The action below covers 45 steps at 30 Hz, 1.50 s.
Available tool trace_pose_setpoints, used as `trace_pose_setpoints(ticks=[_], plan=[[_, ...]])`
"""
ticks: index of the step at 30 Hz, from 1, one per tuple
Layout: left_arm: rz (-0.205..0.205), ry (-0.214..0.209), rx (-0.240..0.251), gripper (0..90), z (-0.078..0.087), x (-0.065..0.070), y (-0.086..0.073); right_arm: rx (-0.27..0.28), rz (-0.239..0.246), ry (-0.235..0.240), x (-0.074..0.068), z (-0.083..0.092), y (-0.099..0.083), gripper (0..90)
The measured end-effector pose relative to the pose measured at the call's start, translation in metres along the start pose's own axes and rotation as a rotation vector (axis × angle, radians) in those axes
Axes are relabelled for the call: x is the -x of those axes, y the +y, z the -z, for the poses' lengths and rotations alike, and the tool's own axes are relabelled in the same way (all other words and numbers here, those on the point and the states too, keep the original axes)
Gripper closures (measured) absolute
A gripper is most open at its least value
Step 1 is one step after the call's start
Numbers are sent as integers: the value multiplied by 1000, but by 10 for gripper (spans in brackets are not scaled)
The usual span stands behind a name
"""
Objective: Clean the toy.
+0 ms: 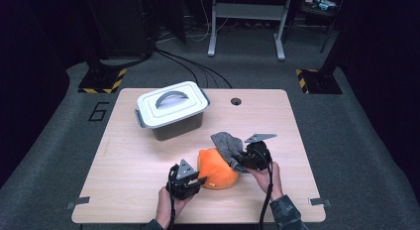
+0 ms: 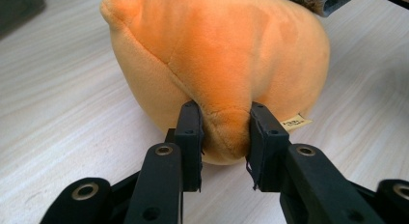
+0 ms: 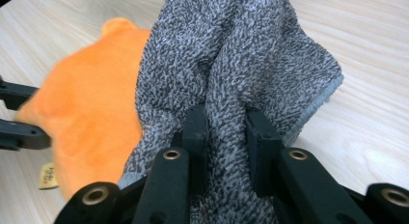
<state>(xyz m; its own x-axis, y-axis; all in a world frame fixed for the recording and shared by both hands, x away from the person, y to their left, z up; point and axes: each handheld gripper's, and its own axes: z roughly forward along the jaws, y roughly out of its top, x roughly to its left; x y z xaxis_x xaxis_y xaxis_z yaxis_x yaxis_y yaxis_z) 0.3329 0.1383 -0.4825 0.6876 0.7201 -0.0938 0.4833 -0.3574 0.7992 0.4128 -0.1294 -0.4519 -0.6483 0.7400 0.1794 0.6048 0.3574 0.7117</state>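
Observation:
An orange plush toy (image 1: pixel 216 169) lies on the wooden table (image 1: pixel 129 155) near its front edge. My left gripper (image 1: pixel 194 181) is at the toy's left side, and in the left gripper view its pads (image 2: pixel 192 132) pinch a fold of the orange plush (image 2: pixel 222 60); the left gripper (image 2: pixel 224 137) is shut on it. A grey knitted cloth (image 1: pixel 227 144) drapes over the toy's far right side. My right gripper (image 1: pixel 243 160) is shut on that cloth (image 3: pixel 226 55), a bunched fold squeezed between its fingers (image 3: pixel 195 130). The orange toy (image 3: pixel 91 108) shows left of the cloth in the right gripper view.
A grey lidded storage box (image 1: pixel 171 110) with a handle stands at the back left of the table. A small round hole (image 1: pixel 236 101) sits near the far edge. Metal frame legs (image 1: pixel 213 41) and floor cables (image 1: pixel 193 66) lie beyond the table.

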Motion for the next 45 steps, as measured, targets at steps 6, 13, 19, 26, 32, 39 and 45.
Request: trace_pose_setpoints(ticks=[6, 13, 19, 26, 32, 39, 45], plan=[[-14, 2, 0, 693, 1, 2, 4, 67, 5, 39, -8, 26, 12, 735], [-26, 15, -7, 679, 1, 4, 8, 1, 115, 77, -46, 6, 28, 729], [0, 1, 10, 480, 2, -3, 5, 8, 88, 96, -38, -9, 21, 725], [-14, -10, 26, 670, -1, -1, 5, 20, 103, 75, -40, -2, 28, 380], [-21, -7, 17, 686, -2, 0, 8, 3, 119, 47, -44, -18, 40, 346], [3, 7, 22, 702, -3, -1, 9, 20, 110, 39, -53, -19, 41, 714], [-5, 30, 13, 709, -5, 4, 12, 36, 196, 52, -77, -18, 52, 716]])
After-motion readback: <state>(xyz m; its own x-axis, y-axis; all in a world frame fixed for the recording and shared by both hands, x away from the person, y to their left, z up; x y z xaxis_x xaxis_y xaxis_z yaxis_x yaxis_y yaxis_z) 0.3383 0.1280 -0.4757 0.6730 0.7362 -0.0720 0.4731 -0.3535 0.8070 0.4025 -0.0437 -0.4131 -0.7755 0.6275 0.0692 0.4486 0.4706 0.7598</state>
